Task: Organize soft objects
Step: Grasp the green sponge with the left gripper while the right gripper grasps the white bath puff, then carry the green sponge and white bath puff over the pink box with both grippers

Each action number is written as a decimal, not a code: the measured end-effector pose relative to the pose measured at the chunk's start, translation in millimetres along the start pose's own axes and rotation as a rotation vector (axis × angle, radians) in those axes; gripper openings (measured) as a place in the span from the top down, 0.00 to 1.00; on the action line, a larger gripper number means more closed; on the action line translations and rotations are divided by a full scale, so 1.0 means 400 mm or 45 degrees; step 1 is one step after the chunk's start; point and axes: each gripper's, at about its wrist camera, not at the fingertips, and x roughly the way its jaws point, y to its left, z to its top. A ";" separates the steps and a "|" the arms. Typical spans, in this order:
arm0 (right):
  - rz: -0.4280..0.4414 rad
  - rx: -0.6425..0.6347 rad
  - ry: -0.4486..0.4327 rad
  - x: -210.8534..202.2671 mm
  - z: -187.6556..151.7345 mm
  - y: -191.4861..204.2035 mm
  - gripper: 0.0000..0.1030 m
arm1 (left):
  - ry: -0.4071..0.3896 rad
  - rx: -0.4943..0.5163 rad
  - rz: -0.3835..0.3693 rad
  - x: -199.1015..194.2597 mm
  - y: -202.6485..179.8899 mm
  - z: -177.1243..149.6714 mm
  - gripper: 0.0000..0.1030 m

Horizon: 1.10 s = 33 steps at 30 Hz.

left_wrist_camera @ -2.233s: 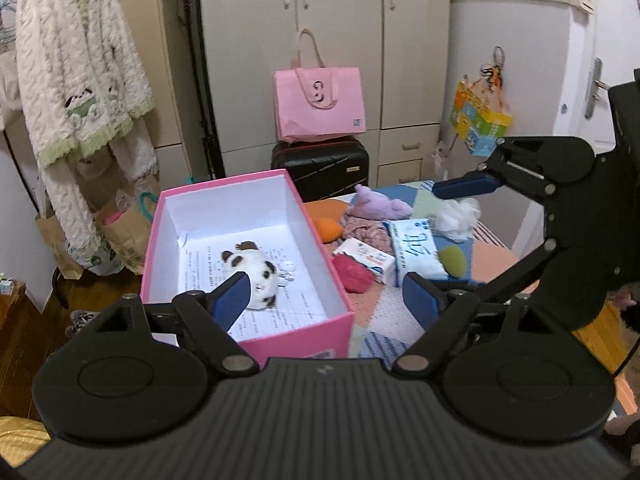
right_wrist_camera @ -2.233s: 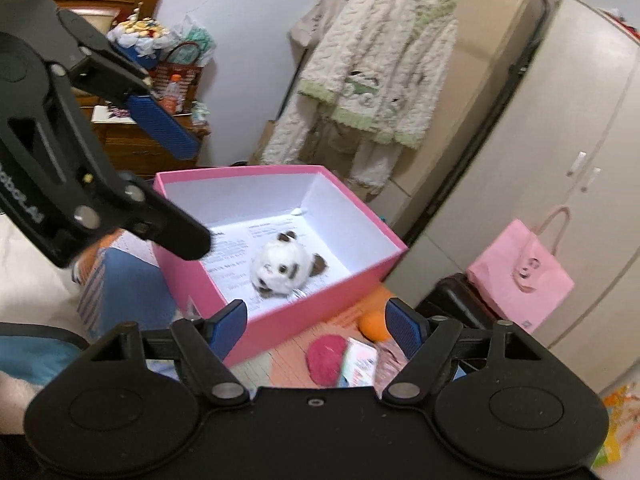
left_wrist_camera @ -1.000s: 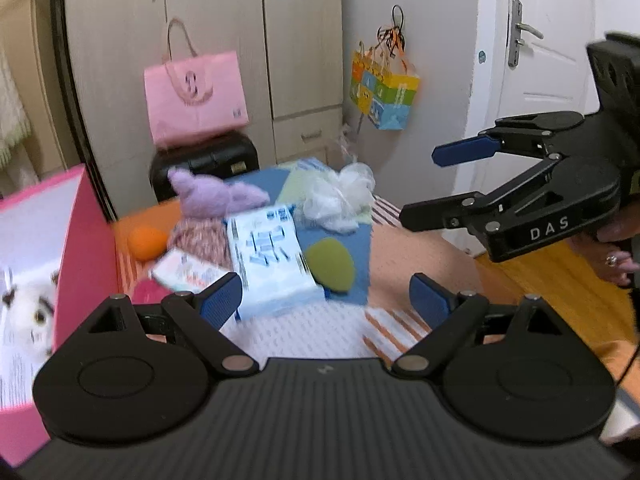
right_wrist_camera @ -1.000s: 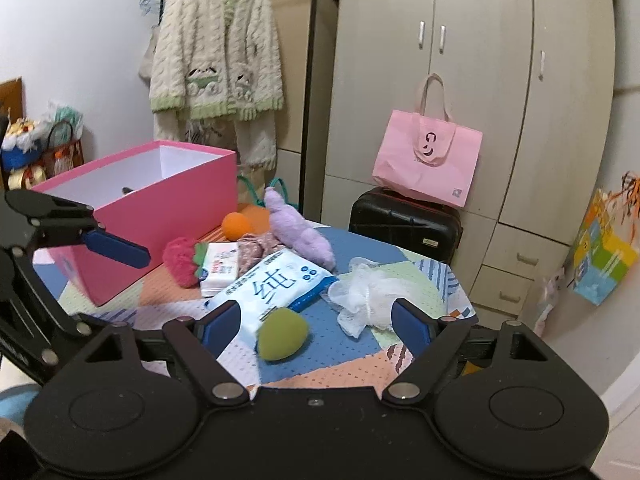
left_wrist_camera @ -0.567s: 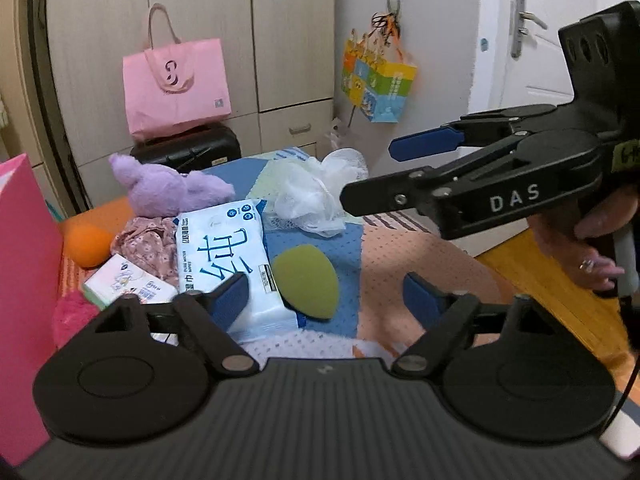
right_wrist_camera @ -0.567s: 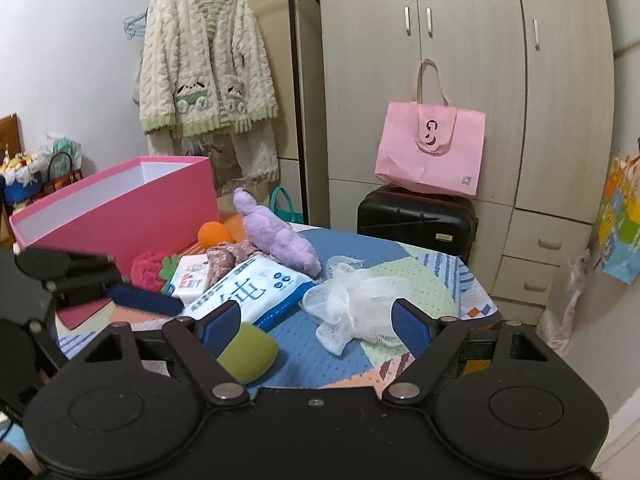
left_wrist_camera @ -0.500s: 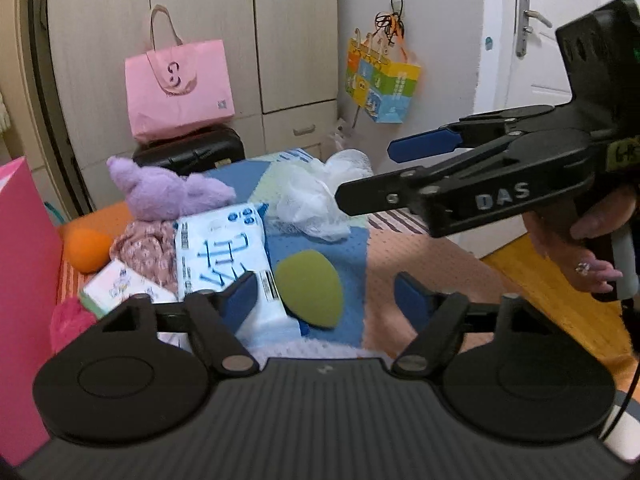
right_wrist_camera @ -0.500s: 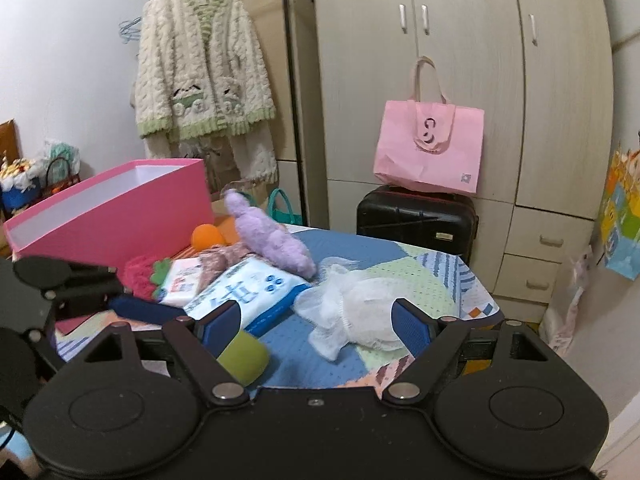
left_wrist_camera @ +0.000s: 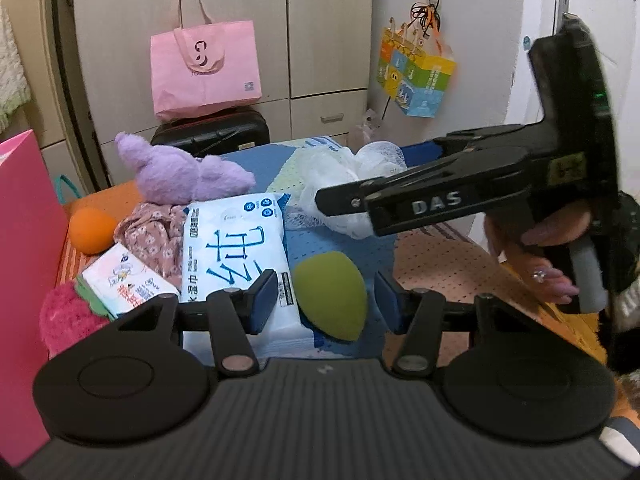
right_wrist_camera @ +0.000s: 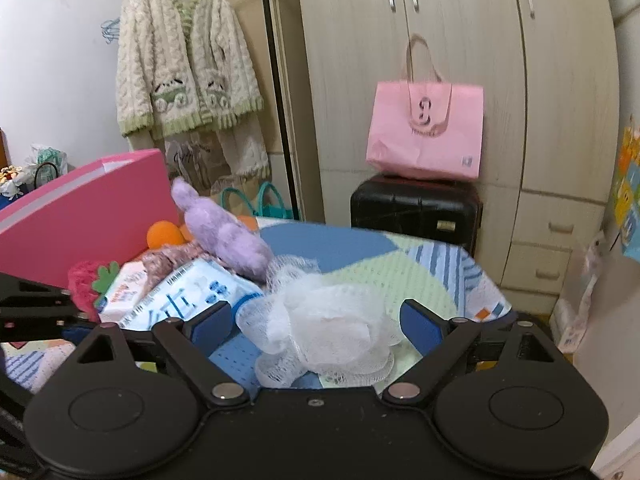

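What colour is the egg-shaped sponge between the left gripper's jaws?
Olive green sponge, clearest in the left wrist view.

A tall pale wood-grain wardrobe [right_wrist_camera: 460,80] with metal handles lines the back wall, a black hard-shell suitcase [right_wrist_camera: 416,210] standing before it with a pink tote bag [right_wrist_camera: 426,130] on top, beside a cream knitted cardigan [right_wrist_camera: 186,56] hanging against the white wall [right_wrist_camera: 56,60].

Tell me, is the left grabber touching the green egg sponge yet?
Apart. The left wrist view shows the left gripper open, with blue cloth visible between each finger and the green sponge.
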 end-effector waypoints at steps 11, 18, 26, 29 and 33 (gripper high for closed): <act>-0.051 -0.086 0.049 0.013 -0.038 0.017 0.64 | -0.047 0.126 0.137 0.011 -0.071 -0.009 0.65; -0.091 -0.063 0.019 -0.030 -0.054 0.018 0.77 | -0.072 0.126 0.169 0.009 -0.079 -0.017 0.65; -0.104 -0.029 0.011 -0.075 -0.072 0.030 0.79 | -0.061 0.024 0.113 -0.012 -0.056 -0.014 0.66; -0.112 -0.026 0.009 -0.098 -0.078 0.040 0.79 | -0.070 0.014 0.115 -0.026 -0.058 -0.015 0.66; -0.106 -0.014 0.017 -0.128 -0.088 0.060 0.79 | -0.070 -0.042 0.066 -0.049 -0.047 -0.016 0.66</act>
